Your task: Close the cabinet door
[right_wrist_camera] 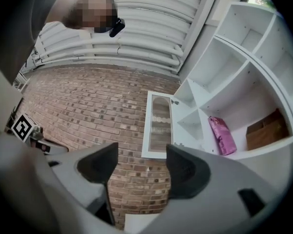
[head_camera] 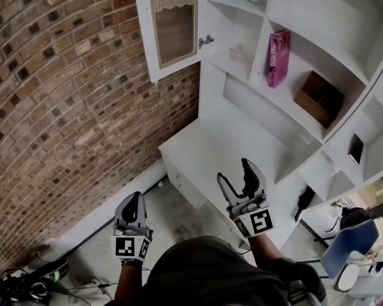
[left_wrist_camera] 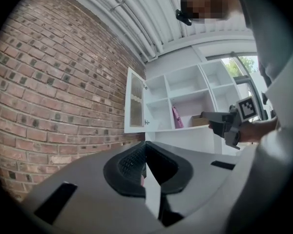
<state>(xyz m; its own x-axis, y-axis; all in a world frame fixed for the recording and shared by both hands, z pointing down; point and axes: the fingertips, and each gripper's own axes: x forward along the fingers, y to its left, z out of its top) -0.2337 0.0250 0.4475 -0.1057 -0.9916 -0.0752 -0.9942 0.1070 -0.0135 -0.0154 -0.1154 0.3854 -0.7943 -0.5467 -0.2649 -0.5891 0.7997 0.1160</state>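
Note:
A white cabinet door [head_camera: 172, 24] with a ribbed glass pane stands swung open against the brick wall, its small metal knob [head_camera: 206, 41] at the free edge. The same door [right_wrist_camera: 158, 126] shows in the right gripper view and, smaller, the door [left_wrist_camera: 136, 106] in the left gripper view. My right gripper [head_camera: 240, 178] is open and empty, low in front of the white shelving, well below the door. My left gripper [head_camera: 133, 208] hangs low at the left, shut with nothing in it.
The white shelving [head_camera: 319, 18] holds a pink box [head_camera: 278, 57], a brown wooden box [head_camera: 319, 97] and a dark book [head_camera: 356, 148]. A brick wall [head_camera: 64, 107] runs along the left. A blue chair [head_camera: 348, 244] stands at the lower right; cables [head_camera: 25, 279] lie on the floor.

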